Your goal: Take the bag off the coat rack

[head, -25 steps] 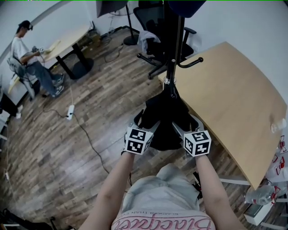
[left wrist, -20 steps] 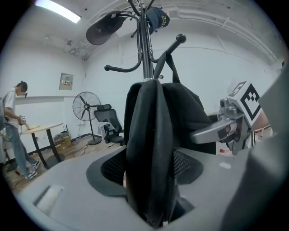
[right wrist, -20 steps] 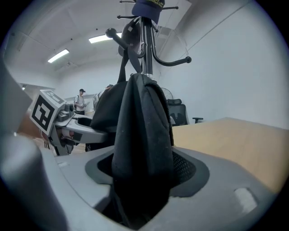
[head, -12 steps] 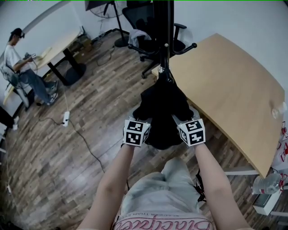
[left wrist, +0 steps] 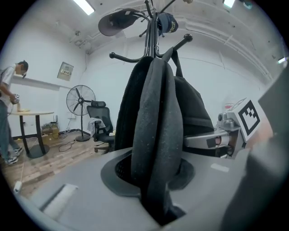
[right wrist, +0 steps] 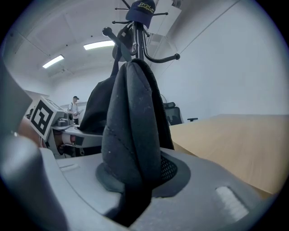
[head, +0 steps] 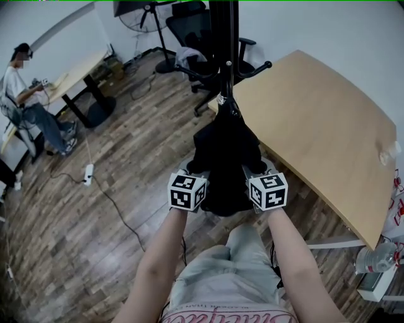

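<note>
**A:** Head view first. Where is the bag?

**B:** The black backpack (head: 226,154) hangs on the coat rack (head: 228,63), just beside the tabletop (head: 315,120). The left tongs (head: 194,167) and right tongs (head: 257,167) flank its lower half, with their tips sunk in the fabric.

**A:** And the left gripper view?

**B:** Those jaws have just been closing. They now pinch a padded strap (left wrist: 156,135) that rises towards a hook (left wrist: 183,40). The fabric is squeezed into the slot, so I judge the grip sound.

**A:** The right gripper view?

**B:** Much the same. Its jaws have just been closing too, and they nip a dark padded fold (right wrist: 131,131) of the backpack. A cap (right wrist: 141,8) sits at the very top of the rack.

**A:** So how should the lift be done well?

**B:** Raise both sides together and evenly, straight up, until the backpack clears the hook's upturned end. Only then draw it towards the body. A lopsided pull could snag the strap, rock the rack or knock the cap off.
</note>
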A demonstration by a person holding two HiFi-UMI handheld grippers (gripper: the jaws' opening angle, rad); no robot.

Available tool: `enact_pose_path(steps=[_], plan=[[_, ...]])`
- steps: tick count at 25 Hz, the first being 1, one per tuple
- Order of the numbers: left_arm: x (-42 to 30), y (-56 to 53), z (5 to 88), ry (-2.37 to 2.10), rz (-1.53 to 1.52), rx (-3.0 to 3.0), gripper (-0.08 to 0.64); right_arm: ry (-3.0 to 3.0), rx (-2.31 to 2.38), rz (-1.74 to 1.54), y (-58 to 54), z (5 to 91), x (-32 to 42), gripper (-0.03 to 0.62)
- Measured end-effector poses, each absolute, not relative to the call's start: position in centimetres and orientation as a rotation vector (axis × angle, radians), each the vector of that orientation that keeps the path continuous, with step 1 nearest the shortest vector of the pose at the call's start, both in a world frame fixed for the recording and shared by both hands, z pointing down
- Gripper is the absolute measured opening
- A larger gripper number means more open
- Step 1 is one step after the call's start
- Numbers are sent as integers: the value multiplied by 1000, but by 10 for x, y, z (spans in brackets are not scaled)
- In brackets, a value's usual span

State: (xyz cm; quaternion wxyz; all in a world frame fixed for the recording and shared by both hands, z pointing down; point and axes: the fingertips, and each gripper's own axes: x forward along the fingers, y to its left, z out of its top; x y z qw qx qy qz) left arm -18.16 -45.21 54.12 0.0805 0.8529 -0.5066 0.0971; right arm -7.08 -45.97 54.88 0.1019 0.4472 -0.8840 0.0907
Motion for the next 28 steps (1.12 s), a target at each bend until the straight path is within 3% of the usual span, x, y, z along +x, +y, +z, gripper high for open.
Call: enact_pose_path(steps=[6,28], plan=[[-175,-437,531,-1476,381,2568,65,-2582,1343,384,-445,543,-68,49],[-175,-369,485,-1354,404,2500,63,-2452,1283,489,-374,500,-66,44]])
